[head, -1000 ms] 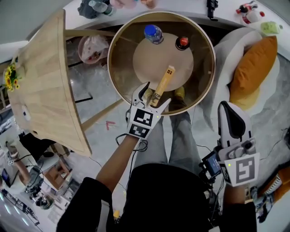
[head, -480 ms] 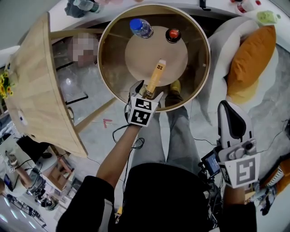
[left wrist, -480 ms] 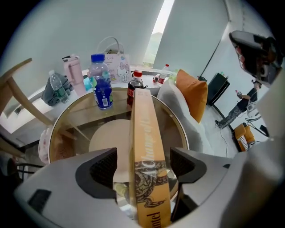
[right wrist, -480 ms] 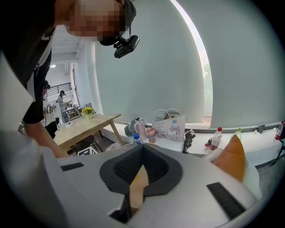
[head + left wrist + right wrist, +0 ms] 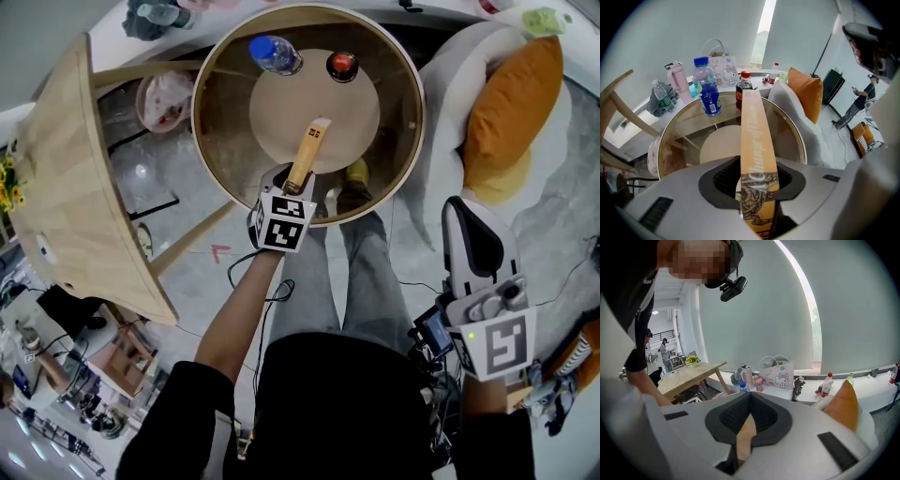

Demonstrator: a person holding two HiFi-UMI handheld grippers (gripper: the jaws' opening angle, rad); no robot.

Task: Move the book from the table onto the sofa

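An orange book stands on its edge on the round glass table, spine up. My left gripper has come down over the book's near end. Its jaws have just been closing, and they now press on the book's two covers. In the left gripper view the book runs straight out from between the jaws of the left gripper. My right gripper hangs low at the right beside the person's leg, away from the table, with its jaws together and nothing in them. The grey sofa lies to the table's right.
A blue-capped water bottle and a red-capped cola bottle stand at the table's far side. An orange cushion lies on the sofa. A wooden table stands at the left. The person's legs are below the glass rim.
The left gripper has dropped onto the book's near end and its wide-open jaws have closed on it. The right gripper has hardly moved.
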